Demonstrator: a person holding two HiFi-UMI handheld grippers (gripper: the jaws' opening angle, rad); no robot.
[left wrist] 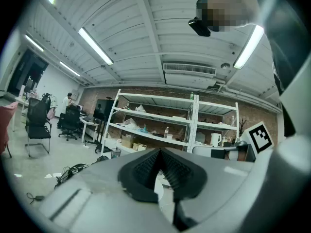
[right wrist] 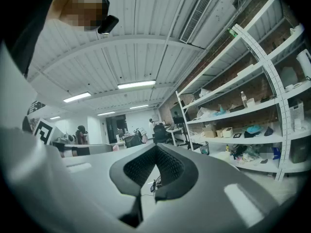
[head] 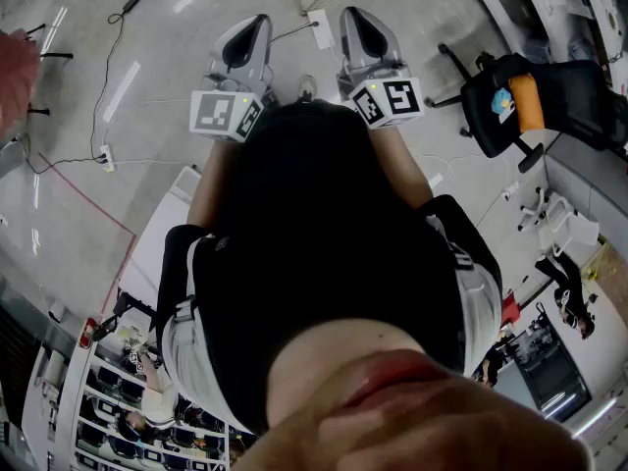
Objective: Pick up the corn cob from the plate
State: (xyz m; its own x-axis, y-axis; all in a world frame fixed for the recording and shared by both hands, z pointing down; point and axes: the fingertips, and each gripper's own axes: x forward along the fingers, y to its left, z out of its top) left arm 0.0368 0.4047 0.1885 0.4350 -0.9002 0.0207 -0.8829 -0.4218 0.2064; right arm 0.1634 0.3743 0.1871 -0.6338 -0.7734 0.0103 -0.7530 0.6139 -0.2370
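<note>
Left gripper (left wrist: 159, 154) and right gripper (right wrist: 156, 152), at upper centre of the head view, are held level and side by side before the person's torso (head: 324, 224). Both sets of jaws are clenched on nothing, presumably idle. Corn cob and plate appear in no view.

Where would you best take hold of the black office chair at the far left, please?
Probably the top edge of the backrest of the black office chair, coming from above: the chair stands upright and that edge looks its thinnest part, slim enough for the jaws. It is too far off for finer detail.
</note>
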